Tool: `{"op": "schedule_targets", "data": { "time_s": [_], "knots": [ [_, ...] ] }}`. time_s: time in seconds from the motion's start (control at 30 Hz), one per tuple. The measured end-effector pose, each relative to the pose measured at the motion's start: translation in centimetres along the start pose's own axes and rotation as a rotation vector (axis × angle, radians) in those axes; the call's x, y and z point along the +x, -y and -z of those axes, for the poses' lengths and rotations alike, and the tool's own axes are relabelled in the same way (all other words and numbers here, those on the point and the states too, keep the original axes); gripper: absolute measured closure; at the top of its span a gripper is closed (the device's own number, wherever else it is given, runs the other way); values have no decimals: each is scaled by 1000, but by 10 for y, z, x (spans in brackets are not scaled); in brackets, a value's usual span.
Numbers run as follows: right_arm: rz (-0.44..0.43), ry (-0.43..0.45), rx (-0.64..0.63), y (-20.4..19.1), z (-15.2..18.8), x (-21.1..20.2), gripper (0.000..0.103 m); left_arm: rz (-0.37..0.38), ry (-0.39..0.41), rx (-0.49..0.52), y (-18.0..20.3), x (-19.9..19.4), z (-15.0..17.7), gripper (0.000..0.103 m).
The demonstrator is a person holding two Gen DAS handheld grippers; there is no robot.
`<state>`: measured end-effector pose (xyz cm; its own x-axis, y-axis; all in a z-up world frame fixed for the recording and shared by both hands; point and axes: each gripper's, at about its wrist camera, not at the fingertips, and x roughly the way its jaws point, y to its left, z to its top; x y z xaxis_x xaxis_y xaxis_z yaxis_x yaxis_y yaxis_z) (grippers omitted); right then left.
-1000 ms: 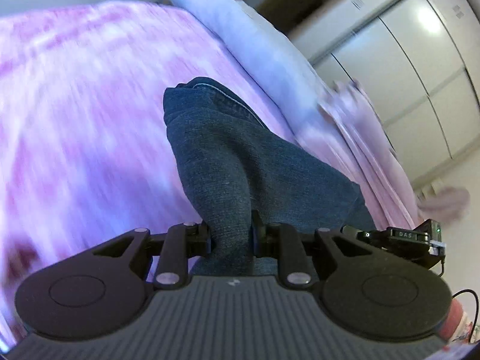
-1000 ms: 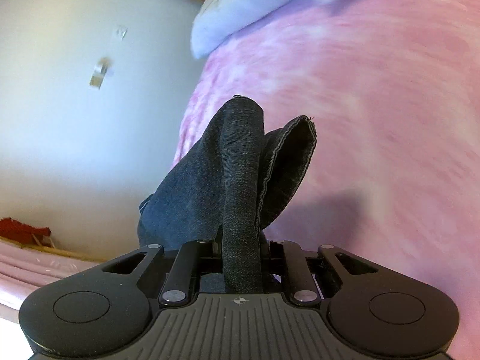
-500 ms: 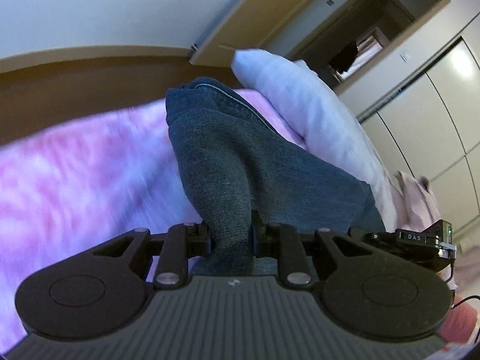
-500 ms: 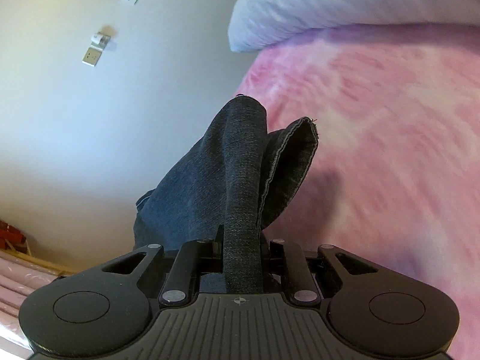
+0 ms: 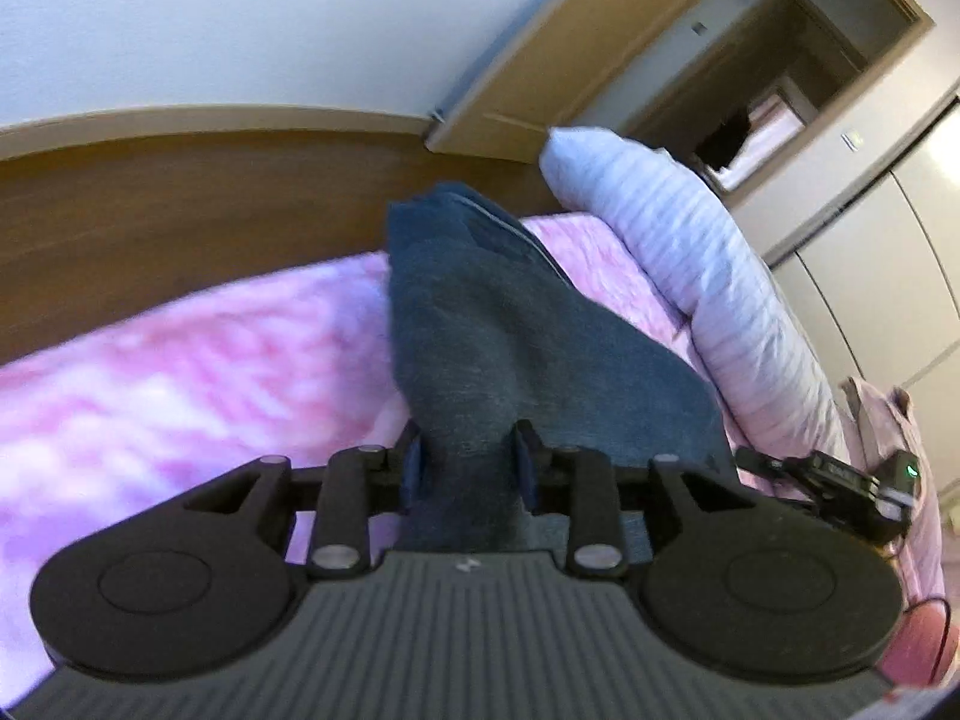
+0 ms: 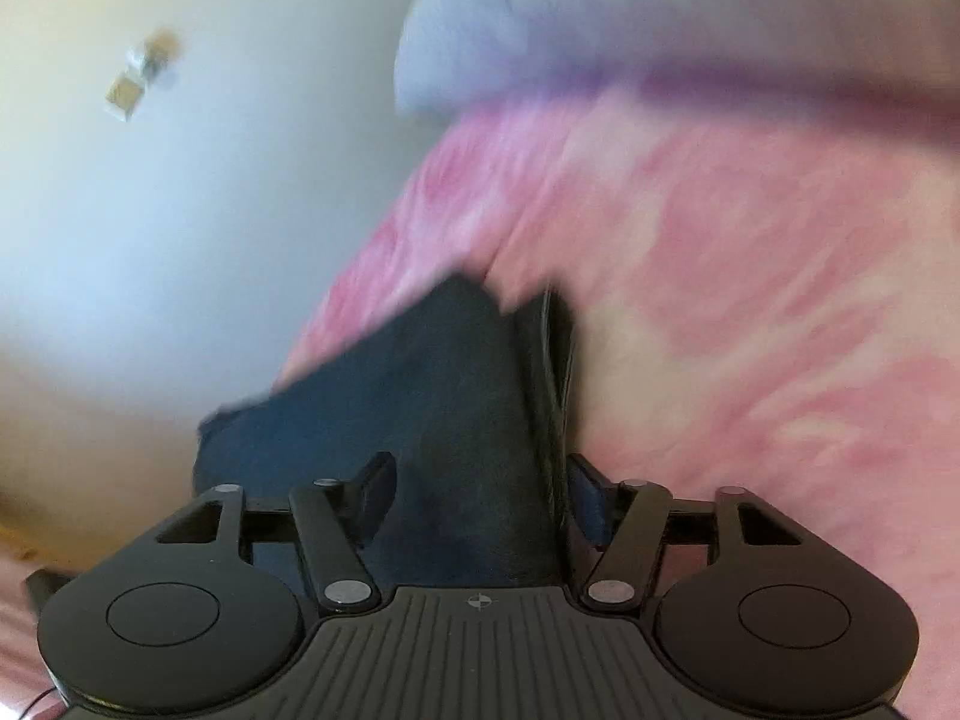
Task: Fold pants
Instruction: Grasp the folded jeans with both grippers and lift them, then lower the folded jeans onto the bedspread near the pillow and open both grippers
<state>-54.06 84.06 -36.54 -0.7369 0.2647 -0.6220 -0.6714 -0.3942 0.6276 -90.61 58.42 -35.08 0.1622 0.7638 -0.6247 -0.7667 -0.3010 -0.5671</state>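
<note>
The left gripper (image 5: 468,471) has dark blue denim pants (image 5: 510,348) bunched between its fingers (image 5: 413,468); its jaws have just been opening a little, and the blue pads sit right against the cloth, so whether they still press on it cannot be told. From there the fabric rises in a ridge toward the far end of the bed and falls away to the right, its stitched edge running along the top.

The right gripper (image 6: 480,495) has also just been opening its jaws, and they now stand spread, with a clear gap between the left finger (image 6: 377,489) and a fold of the pants (image 6: 444,396) lying loose between them. That fold reaches forward to a blurred tip, and more denim spills off to the left.

The pants lie on a pink mottled bedspread (image 5: 180,372). In the left wrist view open bedspread stretches to the left of the cloth, up to a brown wooden headboard (image 5: 180,204) at the far edge. To the right, a pale striped pillow (image 5: 690,252) runs close beside the denim, leaving only a narrow strip of bedspread between.

In the right wrist view the bedspread (image 6: 750,300) lies wide and bare to the right, the pillow (image 6: 600,18) bounds it at the far side, and the bed's edge drops off to the left against a pale wall (image 6: 150,210).
</note>
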Motion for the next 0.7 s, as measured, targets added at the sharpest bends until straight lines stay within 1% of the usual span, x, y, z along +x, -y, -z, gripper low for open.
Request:
{"op": "schedule_targets", "data": {
  "time_s": [0.07,0.1,0.13,0.17,0.2,0.27,0.3,0.37,0.4,0.43,0.47,0.53,0.57,0.63,0.7],
  "knots": [
    [69,94,-77,-9,1,-22,45,-63,54,48,9,-19,-5,76],
    [99,121,-135,-18,2,-29,47,-90,82,81,15,-27,-8,76],
    [118,143,-218,-28,2,-27,52,-101,111,121,23,-33,-11,76],
    [130,148,-284,-39,2,-21,70,-101,129,150,30,-33,-15,76],
    [143,143,-329,-47,-1,-11,85,-93,140,170,39,-28,-21,76],
    [142,127,-394,-61,-1,11,90,-68,129,193,52,-10,-27,77],
    [144,127,-410,-65,0,22,91,-72,119,210,56,4,-30,77],
    [194,100,-430,-66,3,50,91,-129,85,259,60,36,-30,79],
    [221,57,-441,-64,5,65,91,-170,64,285,59,52,-30,85],
    [233,39,-460,-65,16,61,91,-215,41,316,57,68,-29,87],
    [243,51,-495,-66,18,62,91,-217,42,339,56,74,-28,87],
    [269,43,-537,-72,21,54,90,-223,49,358,60,76,-32,87],
    [282,45,-543,-73,22,47,90,-220,48,348,59,73,-33,87],
    [313,62,-543,-73,28,26,90,-215,60,306,56,61,-33,88],
    [312,76,-526,-73,42,-1,87,-216,67,257,53,40,-27,88]
  ]
}}
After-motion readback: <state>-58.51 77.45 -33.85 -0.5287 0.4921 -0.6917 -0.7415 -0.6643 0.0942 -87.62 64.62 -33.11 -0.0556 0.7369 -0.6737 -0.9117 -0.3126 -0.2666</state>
